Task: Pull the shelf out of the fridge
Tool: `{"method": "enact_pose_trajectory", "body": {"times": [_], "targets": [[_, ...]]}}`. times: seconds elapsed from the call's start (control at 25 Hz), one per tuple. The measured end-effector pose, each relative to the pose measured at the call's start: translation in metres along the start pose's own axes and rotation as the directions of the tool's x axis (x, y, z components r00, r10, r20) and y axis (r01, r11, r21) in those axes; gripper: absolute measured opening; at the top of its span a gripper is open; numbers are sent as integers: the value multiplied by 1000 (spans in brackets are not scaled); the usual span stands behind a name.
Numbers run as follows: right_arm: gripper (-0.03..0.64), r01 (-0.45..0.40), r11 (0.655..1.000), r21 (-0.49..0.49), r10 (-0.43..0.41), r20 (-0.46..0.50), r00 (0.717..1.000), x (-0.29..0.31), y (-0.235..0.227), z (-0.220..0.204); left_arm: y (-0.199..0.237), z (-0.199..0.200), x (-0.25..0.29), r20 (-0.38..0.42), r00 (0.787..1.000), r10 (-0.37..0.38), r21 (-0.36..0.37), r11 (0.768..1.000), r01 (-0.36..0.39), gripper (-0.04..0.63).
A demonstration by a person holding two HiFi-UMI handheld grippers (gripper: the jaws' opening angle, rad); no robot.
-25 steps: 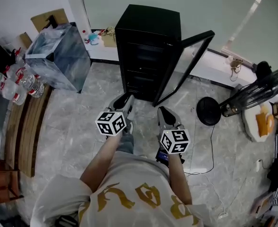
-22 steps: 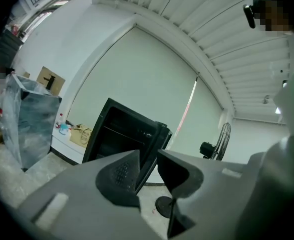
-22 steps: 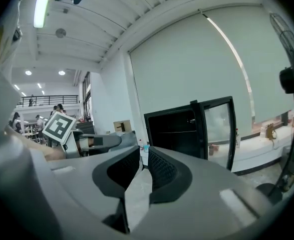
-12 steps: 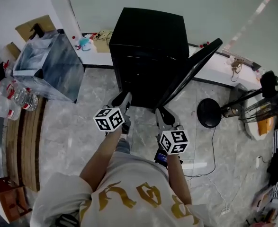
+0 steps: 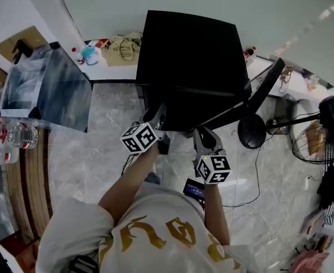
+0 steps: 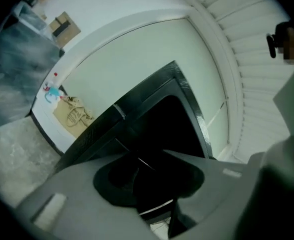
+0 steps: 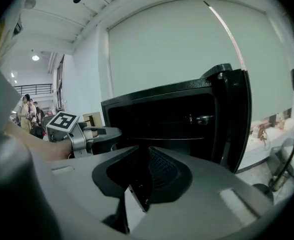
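Observation:
A black fridge [image 5: 189,56] stands against the wall with its glass door [image 5: 252,98] swung open to the right. A thin shelf edge [image 7: 179,139] crosses its dark inside, and a pale wire [image 6: 148,162] shows ahead of the left jaws. My left gripper [image 5: 160,117] is at the fridge's front opening, jaws apart with nothing between them; it also shows as left gripper [image 7: 106,132] in the right gripper view. My right gripper [image 5: 203,135] hangs just before the opening, below the door's edge, jaws nearly together and holding nothing.
A clear plastic bin [image 5: 44,90] and water bottles [image 5: 7,136] are at the left. A beige bag [image 5: 121,45] lies on the ledge left of the fridge. A fan [image 5: 326,138], a round black base [image 5: 250,131] and a floor cable [image 5: 255,175] are at the right.
The person has stepped closer to the fridge. Both grippers moved forward from mid-floor up to the fridge's open front.

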State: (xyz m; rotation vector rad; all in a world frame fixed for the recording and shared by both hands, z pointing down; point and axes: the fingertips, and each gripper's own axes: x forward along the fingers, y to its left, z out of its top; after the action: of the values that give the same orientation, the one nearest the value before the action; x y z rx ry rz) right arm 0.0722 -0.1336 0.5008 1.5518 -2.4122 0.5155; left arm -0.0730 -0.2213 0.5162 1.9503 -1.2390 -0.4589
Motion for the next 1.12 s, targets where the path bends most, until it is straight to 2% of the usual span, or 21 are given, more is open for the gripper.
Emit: {"method": "enact_pose_trajectory", "body": {"times": [0.08, 0.2, 0.36, 0.44, 0.52, 0.68, 0.8, 0.88, 1.0, 1.12], "targets": [[84, 27, 1000, 0, -27, -9, 1000, 11, 0, 2, 12, -1, 15, 11, 1000, -17, -141, 990, 19, 111], [84, 62, 998, -2, -62, -20, 998, 20, -2, 5, 27, -6, 34, 48, 998, -34, -337, 940, 48, 134], [84, 101, 995, -6, -101, -25, 995, 19, -10, 7, 43, -8, 52, 116, 993, -20, -464, 883, 72, 148], [84, 114, 993, 0, -114, -28, 993, 19, -13, 8, 46, -8, 57, 144, 989, -28, -483, 870, 95, 151], [84, 114, 993, 3, -114, -28, 993, 19, -15, 9, 48, -6, 62, 164, 985, -47, -474, 872, 120, 152], [84, 86, 996, 3, -85, -36, 996, 22, -22, 8, 45, -8, 74, 236, 969, -76, -541, 818, 196, 166], [84, 49, 999, 24, -48, -40, 998, 28, -27, 5, 44, -5, 82, 273, 958, -82, -557, 798, 228, 166], [84, 29, 999, 32, -28, -45, 999, 32, -31, 3, 39, -1, 90, 304, 948, -92, -579, 773, 260, 166], [84, -6, 999, 33, 8, -49, 999, 41, -31, 2, 41, 5, 97, 338, 938, -81, -591, 757, 278, 165], [83, -45, 999, 26, 47, -67, 997, 48, -31, -1, 47, 10, 99, 381, 924, -36, -606, 746, 278, 120]]}}
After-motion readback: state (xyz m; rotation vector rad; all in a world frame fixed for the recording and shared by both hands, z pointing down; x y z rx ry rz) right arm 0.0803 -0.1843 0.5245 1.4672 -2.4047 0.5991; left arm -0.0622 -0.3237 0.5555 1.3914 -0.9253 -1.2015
